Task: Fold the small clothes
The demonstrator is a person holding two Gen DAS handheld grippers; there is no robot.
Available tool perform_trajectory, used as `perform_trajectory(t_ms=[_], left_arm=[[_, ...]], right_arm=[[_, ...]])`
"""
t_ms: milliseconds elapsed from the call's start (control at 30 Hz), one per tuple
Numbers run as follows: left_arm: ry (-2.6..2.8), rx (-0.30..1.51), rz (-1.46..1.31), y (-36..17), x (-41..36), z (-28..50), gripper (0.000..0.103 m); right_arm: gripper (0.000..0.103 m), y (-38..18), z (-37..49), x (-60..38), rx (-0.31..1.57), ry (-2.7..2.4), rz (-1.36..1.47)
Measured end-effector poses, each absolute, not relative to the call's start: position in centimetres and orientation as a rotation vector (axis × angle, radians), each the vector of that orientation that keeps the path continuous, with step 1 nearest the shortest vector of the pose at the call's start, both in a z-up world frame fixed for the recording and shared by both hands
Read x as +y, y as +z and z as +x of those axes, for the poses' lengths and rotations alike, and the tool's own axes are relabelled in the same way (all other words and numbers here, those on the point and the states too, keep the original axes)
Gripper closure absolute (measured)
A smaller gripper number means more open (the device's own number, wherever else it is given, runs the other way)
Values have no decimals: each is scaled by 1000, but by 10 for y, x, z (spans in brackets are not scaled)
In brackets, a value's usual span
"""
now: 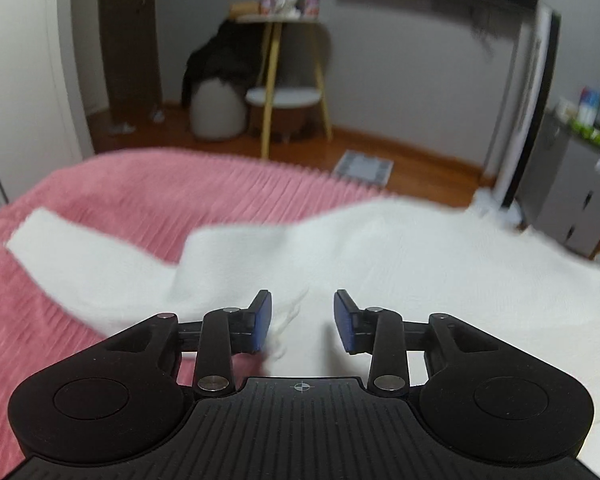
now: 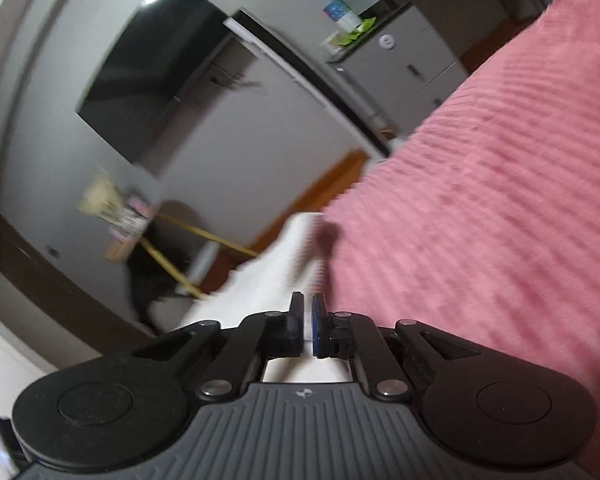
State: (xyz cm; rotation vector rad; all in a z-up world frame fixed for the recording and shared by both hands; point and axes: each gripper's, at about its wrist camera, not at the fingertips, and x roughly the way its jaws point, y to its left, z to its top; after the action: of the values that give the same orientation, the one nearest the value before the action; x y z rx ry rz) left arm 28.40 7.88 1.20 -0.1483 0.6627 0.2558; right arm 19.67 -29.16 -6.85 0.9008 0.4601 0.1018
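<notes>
A white garment (image 1: 380, 256) lies on the pink ribbed bedspread (image 1: 120, 196), one sleeve stretched out to the left. My left gripper (image 1: 302, 320) is open just above the garment's near edge, where a small white tie or fringe shows between the fingers. In the right wrist view my right gripper (image 2: 307, 326) is shut on a fold of the white garment (image 2: 276, 276) and holds it lifted off the bedspread (image 2: 480, 220). That view is tilted and blurred.
Beyond the bed are a wooden floor, a stool with yellow legs (image 1: 284, 96), a white pouf (image 1: 216, 108), a floor scale (image 1: 362, 168) and a grey cabinet (image 1: 572, 184). A dark wall panel (image 2: 148, 76) hangs on the wall.
</notes>
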Motion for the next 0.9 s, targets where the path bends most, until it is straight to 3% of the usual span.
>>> perform_trajectory(t_ms=[33, 100, 333, 500, 633, 667, 700, 733, 800, 900], left_arm=[[212, 646, -164, 18, 73, 285, 54], [93, 637, -191, 28, 51, 293, 45], [-302, 709, -2, 7, -72, 344, 32], [-442, 800, 18, -16, -112, 380, 30], [-566, 819, 72, -23, -137, 390, 23], [-565, 829, 79, -26, -141, 392, 24], [-567, 846, 79, -29, -143, 397, 35], [-572, 857, 72, -31, -143, 399, 64], [-577, 874, 55, -30, -143, 400, 93], [-570, 821, 77, -23, -150, 391, 97]], right_arm=[[84, -72, 198, -292, 476, 121, 927], [77, -82, 203, -292, 529, 131, 957], [85, -89, 204, -288, 588, 84, 891], [85, -93, 203, -291, 591, 97, 893], [85, -93, 201, -291, 591, 106, 886], [85, -93, 201, -291, 590, 108, 887], [85, -93, 203, -291, 590, 110, 888], [85, -94, 203, -291, 590, 112, 888], [85, -94, 204, -290, 589, 114, 882], [85, -94, 205, -289, 587, 112, 872]])
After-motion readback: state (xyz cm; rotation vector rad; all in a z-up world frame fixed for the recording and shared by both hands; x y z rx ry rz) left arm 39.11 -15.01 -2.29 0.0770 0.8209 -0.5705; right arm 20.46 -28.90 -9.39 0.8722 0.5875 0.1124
